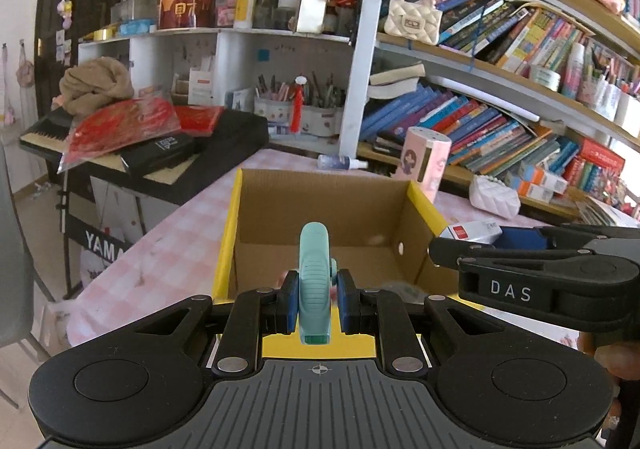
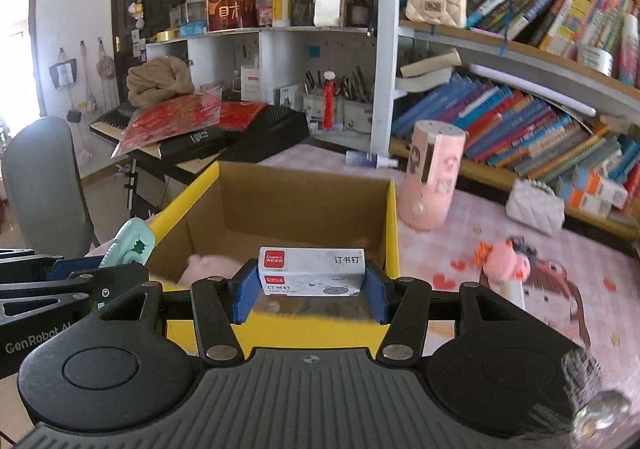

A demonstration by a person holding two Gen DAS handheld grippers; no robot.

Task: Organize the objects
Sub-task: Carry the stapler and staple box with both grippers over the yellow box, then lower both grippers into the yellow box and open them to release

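My left tool (image 1: 316,299) is clamped on a teal correction-tape dispenser (image 1: 315,281), held upright over the near edge of the cardboard box (image 1: 320,201); my right tool (image 2: 311,291) grips a small white box of staples (image 2: 312,271) across its ends, above the same box's near rim; the box sits open on the pink checked surface (image 1: 172,249); something pink and fluffy (image 2: 208,265) lies inside; a pink cylinder (image 2: 434,181) stands just beside the box.
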